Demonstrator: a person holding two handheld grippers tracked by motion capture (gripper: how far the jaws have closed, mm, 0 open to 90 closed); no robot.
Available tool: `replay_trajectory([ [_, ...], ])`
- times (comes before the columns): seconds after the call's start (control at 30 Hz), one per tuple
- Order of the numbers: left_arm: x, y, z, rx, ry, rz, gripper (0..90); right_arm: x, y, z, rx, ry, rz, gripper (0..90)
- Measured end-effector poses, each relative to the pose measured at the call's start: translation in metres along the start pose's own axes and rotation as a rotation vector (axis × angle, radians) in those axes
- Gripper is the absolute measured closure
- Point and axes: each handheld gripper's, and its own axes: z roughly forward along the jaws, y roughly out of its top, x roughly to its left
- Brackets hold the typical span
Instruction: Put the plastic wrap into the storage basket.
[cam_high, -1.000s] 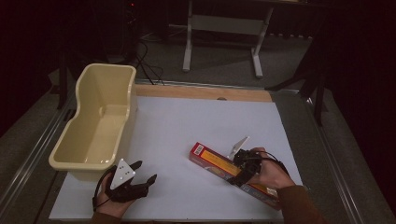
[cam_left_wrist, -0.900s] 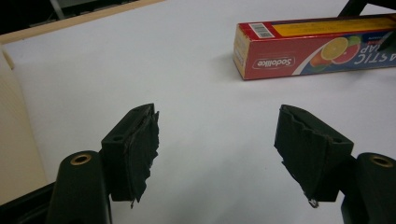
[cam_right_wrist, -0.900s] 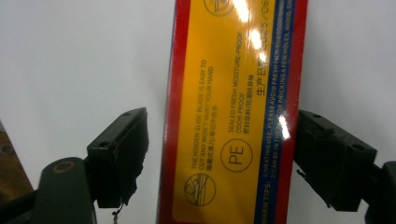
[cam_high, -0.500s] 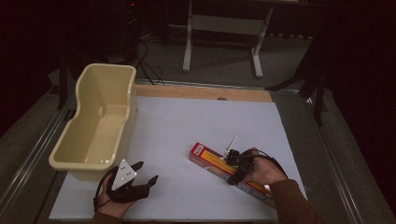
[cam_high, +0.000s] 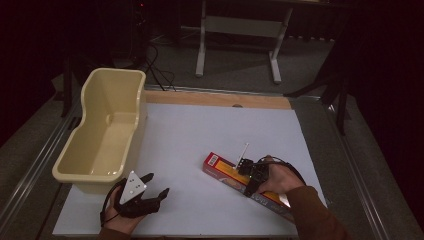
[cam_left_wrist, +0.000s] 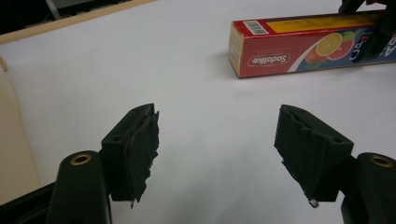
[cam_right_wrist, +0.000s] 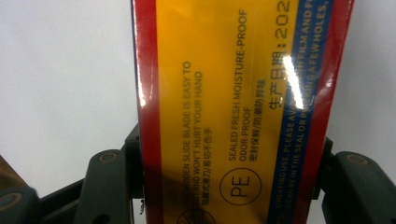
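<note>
Cream tub (cam_high: 102, 137) is seen at table's (cam_high: 200, 130) left edge w/ nothing inside. Wide bare white surface lies betw. tub and red film box (cam_high: 225, 172), which sits right of centre, clamped across its sides by right gripper (cam_high: 252, 175). "Sodolike" and "PE", "SEALED FRESH MOISTURE-PROOF" are read on box. Left gripper (cam_high: 150, 192) jaws are held apart, nothing betw. them, near tub's front.

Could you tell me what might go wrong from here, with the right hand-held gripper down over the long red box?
1. The right hand-held gripper straddles the long box off its middle, so the free end could sag or swing when lifted.
2. Its glossy top could slip between the jaws.
3. The tub stands far across the table; the long box may knock its rim.
</note>
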Motion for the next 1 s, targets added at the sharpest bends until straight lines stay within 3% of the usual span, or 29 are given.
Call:
replay_trajectory([
  [0.1, 0.000, 0.000, 0.000, 0.000, 0.000, 0.001, 29.8, -0.001, 0.000, -0.001, 0.007, 0.010, 0.014, 40.6],
  [0.27, 0.000, 0.000, 0.000, 0.002, 0.000, 0.000, 29.8, 0.000, 0.002, -0.002, 0.026, 0.066, 0.083, 41.1],
  [0.43, 0.000, 0.000, 0.000, 0.002, 0.001, 0.000, 29.8, 0.002, 0.001, -0.003, 0.017, 0.075, 0.115, 41.2],
  [0.6, 0.000, 0.000, 0.001, 0.003, 0.002, -0.001, 29.8, 0.007, 0.000, -0.010, -0.032, 0.031, 0.138, 41.2],
  [1.0, 0.001, -0.001, 0.000, 0.000, 0.004, -0.005, 29.8, 0.016, 0.009, -0.038, -0.176, 0.092, 0.235, 41.1],
])
